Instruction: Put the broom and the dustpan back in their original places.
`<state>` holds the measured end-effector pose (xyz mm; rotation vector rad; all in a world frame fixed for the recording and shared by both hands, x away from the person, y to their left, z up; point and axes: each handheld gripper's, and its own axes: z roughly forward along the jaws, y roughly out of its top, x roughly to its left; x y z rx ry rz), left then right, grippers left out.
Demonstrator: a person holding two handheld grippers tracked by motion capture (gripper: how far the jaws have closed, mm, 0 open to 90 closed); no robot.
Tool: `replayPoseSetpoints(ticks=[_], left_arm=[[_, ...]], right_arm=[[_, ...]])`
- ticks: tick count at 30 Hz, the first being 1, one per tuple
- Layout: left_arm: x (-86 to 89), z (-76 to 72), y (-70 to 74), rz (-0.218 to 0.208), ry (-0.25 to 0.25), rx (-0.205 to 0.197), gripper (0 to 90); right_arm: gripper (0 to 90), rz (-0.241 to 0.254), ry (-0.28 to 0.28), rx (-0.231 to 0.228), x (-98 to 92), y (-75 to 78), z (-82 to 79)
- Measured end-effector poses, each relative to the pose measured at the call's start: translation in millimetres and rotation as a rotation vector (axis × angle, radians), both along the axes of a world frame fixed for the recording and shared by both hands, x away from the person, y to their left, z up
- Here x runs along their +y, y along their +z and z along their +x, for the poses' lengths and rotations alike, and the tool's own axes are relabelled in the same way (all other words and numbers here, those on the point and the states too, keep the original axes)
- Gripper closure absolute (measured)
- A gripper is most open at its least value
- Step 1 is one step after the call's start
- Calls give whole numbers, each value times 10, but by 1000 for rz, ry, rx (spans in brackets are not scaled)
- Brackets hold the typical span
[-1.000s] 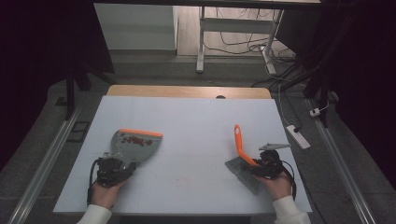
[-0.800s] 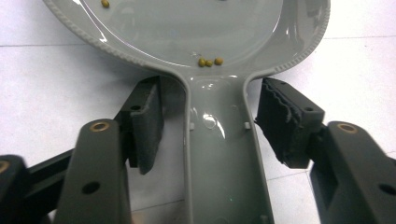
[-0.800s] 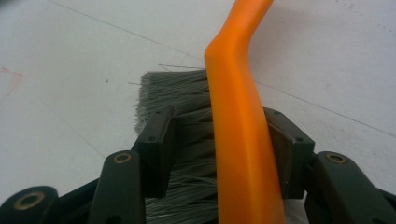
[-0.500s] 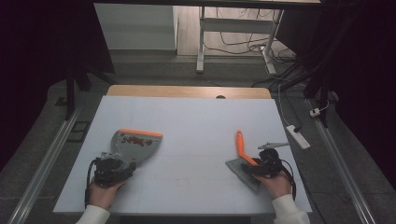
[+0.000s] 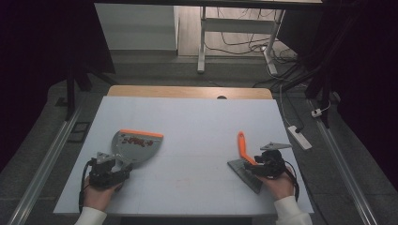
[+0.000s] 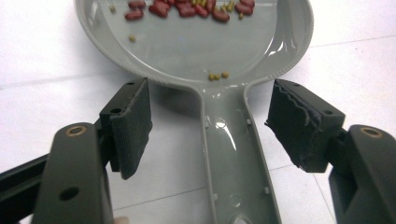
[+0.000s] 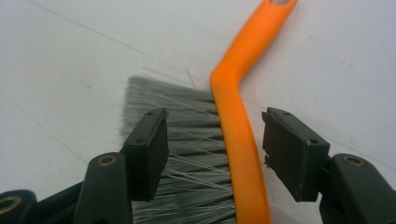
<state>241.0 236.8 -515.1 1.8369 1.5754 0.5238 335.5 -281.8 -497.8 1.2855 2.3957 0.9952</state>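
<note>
We judge the light, stiff, slick dustpan (image 6: 219,60), handle between the spread left gripper (image 6: 212,126), and the brush (image 7: 233,140), between the just-spread right gripper (image 7: 215,149), best taken by their handles.

The grey, glossy plastic dustpan (image 6: 224,79) is showing wet-looking highlights along its smooth handle, and its orange front edge (image 5: 141,133) is looking matt. The hand brush with the smooth orange plastic handle (image 7: 238,126) is spreading fine grey bristles (image 7: 187,154), some stray and wiry, over the matt white tabletop (image 5: 197,126). The black gripper pads (image 6: 135,126) are looking rough and rubbery, one torn at its edge.
</note>
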Motion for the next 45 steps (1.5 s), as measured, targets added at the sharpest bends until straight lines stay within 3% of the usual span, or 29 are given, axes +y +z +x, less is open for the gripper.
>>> replayPoseSetpoints(ticks=[5, 11, 16, 21, 30, 45], left_arm=[[-16, -54, 74, 5, -76, -34, 333], [-93, -42, 124, 0, -202, -31, 334], [-169, 5, 129, -17, -308, -42, 335], [-245, 72, 124, -7, -387, -36, 335], [-281, 121, 98, 1, -464, -32, 335], [-310, 94, 77, 2, -467, -20, 333]], right_arm=[[397, 40, 24, -36, -12, 70, -58], [406, 97, 112, -70, 58, 121, -128], [406, 104, 184, -102, 157, 129, -197], [411, 112, 229, -99, 232, 89, -214], [415, 83, 275, -135, 358, 48, -269], [411, 107, 294, -169, 326, 58, -329]])
